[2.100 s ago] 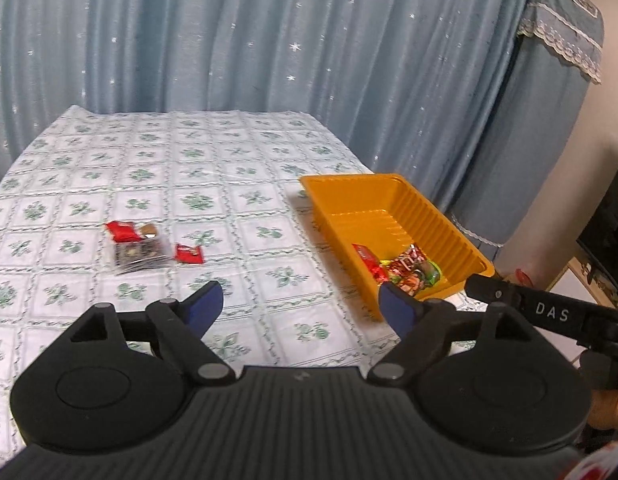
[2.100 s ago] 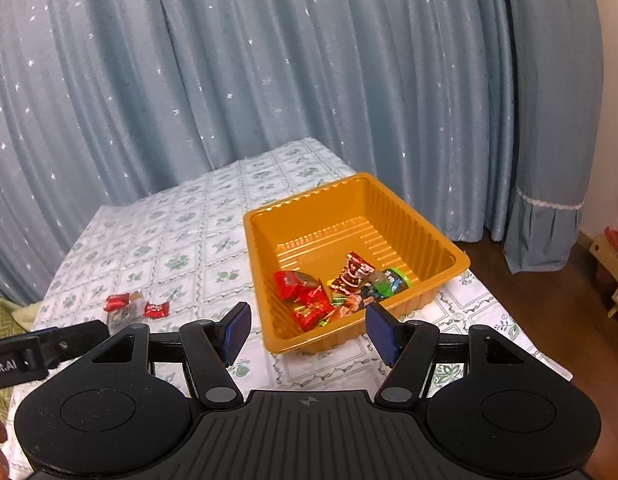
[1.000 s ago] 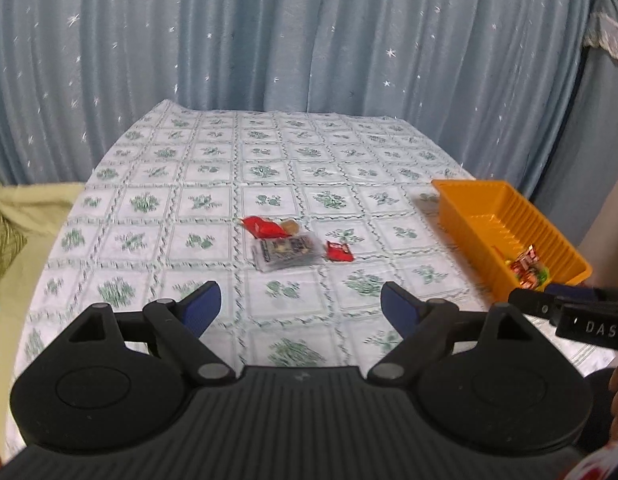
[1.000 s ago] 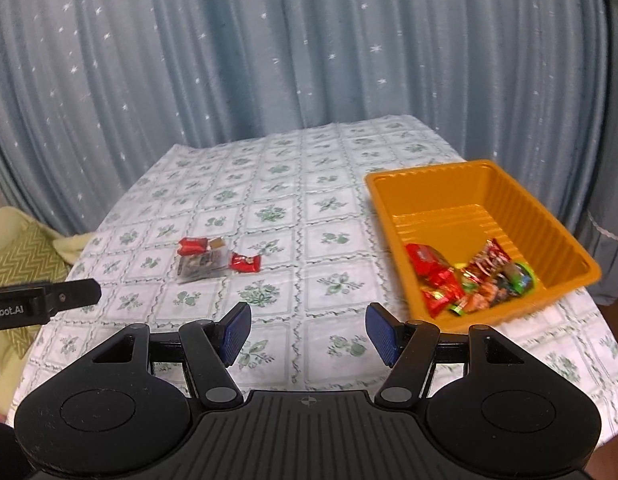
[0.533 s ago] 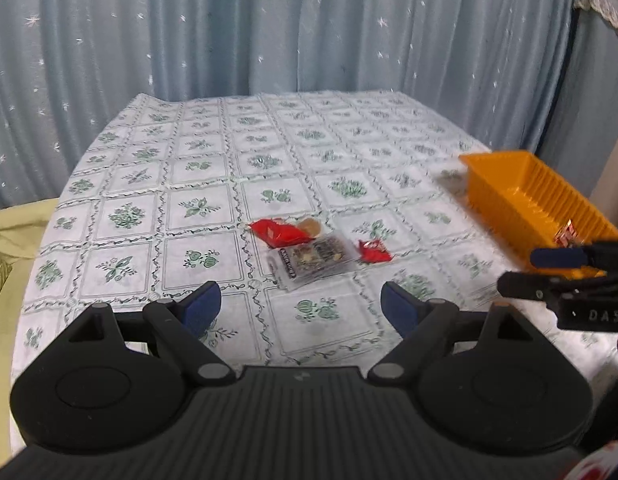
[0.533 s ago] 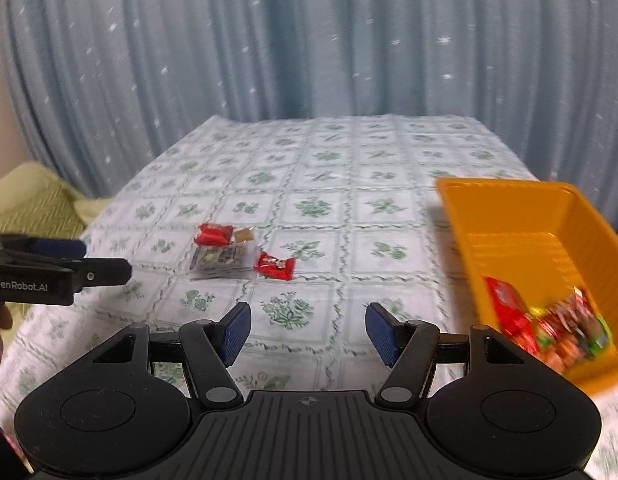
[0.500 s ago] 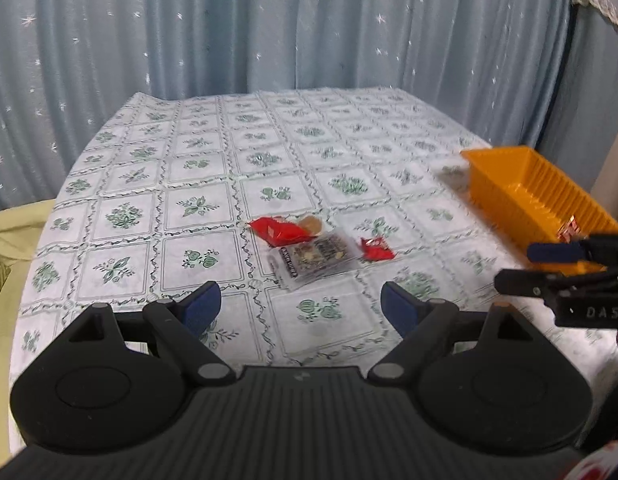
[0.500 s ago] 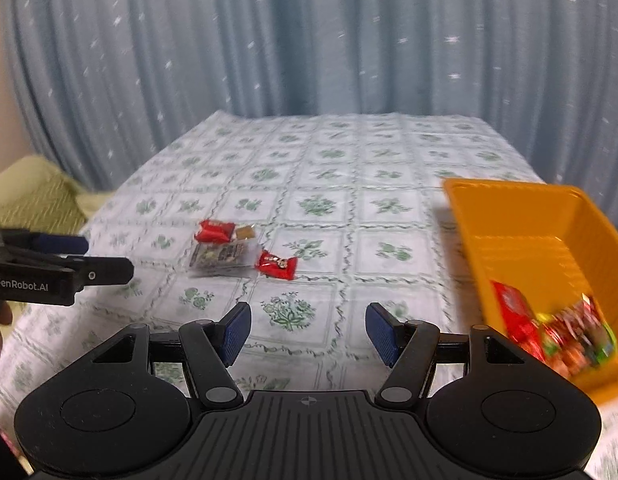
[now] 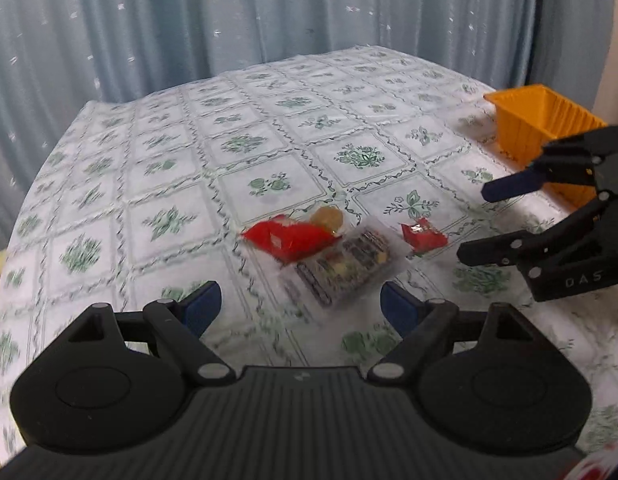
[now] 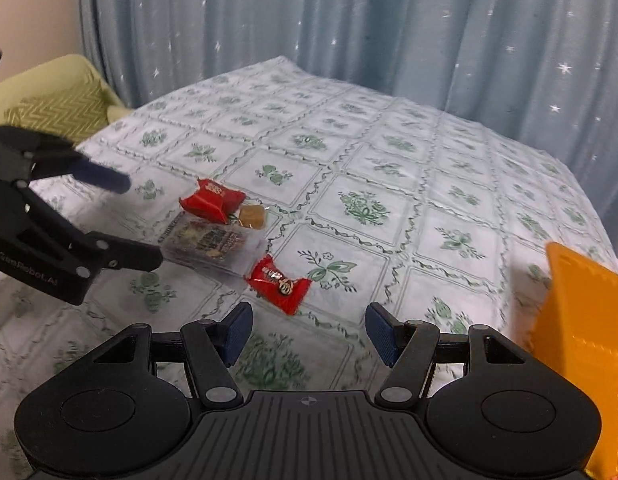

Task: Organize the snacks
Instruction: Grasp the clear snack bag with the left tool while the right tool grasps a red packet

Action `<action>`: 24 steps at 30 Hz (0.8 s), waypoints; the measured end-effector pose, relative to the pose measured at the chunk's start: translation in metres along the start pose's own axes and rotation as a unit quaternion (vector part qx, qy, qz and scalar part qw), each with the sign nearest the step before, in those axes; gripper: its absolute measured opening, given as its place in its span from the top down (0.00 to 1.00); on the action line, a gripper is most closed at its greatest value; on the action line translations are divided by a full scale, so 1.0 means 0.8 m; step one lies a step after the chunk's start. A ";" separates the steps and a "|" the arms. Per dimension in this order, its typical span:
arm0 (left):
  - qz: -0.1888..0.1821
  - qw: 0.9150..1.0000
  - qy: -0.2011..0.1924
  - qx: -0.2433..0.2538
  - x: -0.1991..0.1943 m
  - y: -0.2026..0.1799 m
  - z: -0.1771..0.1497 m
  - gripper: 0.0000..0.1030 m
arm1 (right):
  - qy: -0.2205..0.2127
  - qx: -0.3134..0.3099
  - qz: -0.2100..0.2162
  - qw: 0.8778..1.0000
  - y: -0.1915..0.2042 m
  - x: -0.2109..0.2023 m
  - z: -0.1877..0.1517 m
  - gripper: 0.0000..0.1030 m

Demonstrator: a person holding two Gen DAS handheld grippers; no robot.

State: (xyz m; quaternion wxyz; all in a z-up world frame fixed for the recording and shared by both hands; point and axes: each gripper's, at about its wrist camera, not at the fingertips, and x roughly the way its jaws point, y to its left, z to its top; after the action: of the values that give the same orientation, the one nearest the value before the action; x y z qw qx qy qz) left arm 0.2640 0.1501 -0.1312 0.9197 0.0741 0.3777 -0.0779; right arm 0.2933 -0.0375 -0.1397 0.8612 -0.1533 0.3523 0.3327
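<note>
A small heap of snacks lies on the flowered tablecloth: a red packet, a tan sweet, a clear printed pack and a small red candy. My left gripper is open just short of the clear pack. My right gripper is open, close in front of the small red candy. Neither holds anything. The orange tray stands at the right.
Blue star-print curtains hang behind the table. A green zigzag cushion sits off the table's left side. The table's far edges drop away toward the curtain.
Both grippers have come down and forward toward the snack heap, which now looms larger. The tray has slid to the right edge of both views. The jaws' spread looks the same.
</note>
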 end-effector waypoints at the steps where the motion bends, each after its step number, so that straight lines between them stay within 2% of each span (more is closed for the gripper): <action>1: -0.004 1.000 0.000 0.008 0.006 -0.001 0.003 0.18 | 0.003 0.001 0.002 1.000 -0.002 0.005 0.001 0.38; 5: -0.023 0.999 0.008 0.027 0.030 -0.003 0.008 0.21 | 0.007 -0.004 0.008 1.000 -0.009 0.022 0.004 0.38; 9: -0.060 0.998 0.009 0.031 0.045 0.000 0.008 0.24 | 0.004 -0.005 0.019 1.000 -0.017 0.029 0.005 0.38; 12: -0.083 0.996 0.006 0.029 0.049 0.003 0.005 0.32 | -0.002 -0.007 0.029 1.000 -0.022 0.033 0.005 0.38; 14: -0.088 0.996 0.006 0.028 0.046 0.003 0.005 0.43 | -0.007 -0.014 0.037 0.999 -0.022 0.034 0.005 0.39; 17: -0.086 0.996 0.013 0.025 0.038 0.001 0.003 0.53 | -0.015 -0.026 0.049 0.998 -0.019 0.037 0.006 0.39; 19: -0.084 0.996 0.019 0.019 0.032 -0.002 0.000 0.56 | -0.015 -0.033 0.057 0.998 -0.016 0.040 0.006 0.39; 24: -0.073 0.997 0.033 0.014 0.018 -0.014 -0.008 0.60 | -0.024 -0.052 0.079 0.995 -0.006 0.043 0.005 0.57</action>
State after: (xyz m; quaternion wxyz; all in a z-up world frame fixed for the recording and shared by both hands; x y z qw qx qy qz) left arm 0.2678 0.1391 -0.1465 0.8974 0.0613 0.4112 -0.1477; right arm 0.3170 -0.0232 -0.1614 0.8311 -0.1618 0.3246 0.4216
